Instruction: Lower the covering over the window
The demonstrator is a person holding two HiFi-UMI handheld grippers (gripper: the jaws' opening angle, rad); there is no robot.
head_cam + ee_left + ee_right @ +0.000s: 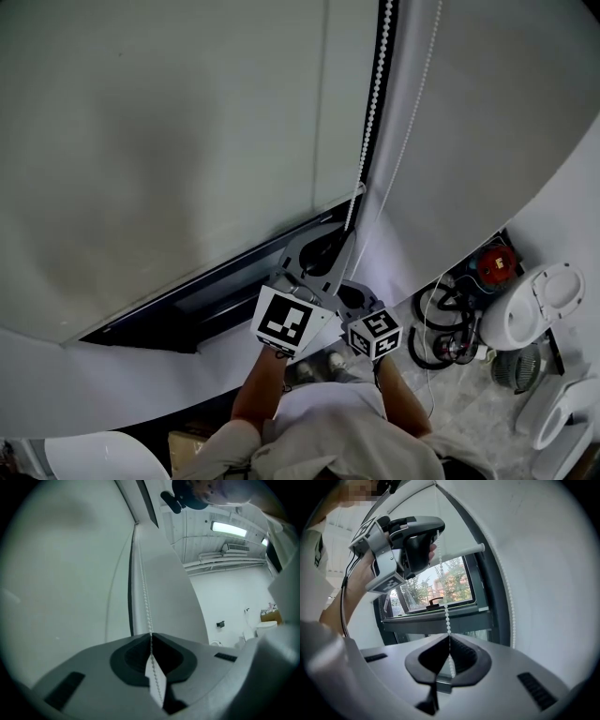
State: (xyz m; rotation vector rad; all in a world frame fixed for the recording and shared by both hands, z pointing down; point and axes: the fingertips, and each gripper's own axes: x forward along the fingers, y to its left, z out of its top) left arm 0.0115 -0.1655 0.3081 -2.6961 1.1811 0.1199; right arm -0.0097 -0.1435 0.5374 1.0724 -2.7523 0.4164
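The white roller blind (169, 141) covers most of the window; its bottom bar (459, 551) hangs above the uncovered pane (440, 583). A white bead chain (375, 94) runs down the blind's right side, with a second strand (417, 103) beside it. My left gripper (343, 234) is the upper one and is shut on the bead chain (143, 588), which runs up from its closed tips (151, 634). Just below it, my right gripper (352, 295) is shut on the same chain (444, 606) at its tips (449, 637). In the right gripper view the left gripper (437, 535) shows above, pinching the chain.
The dark window frame (216, 291) and a window handle (433, 603) sit under the blind. On the floor to the right lie white fan-like appliances (530, 305), a red object (494, 265) and coiled cables (441, 328). A white chair (94, 459) stands at the lower left.
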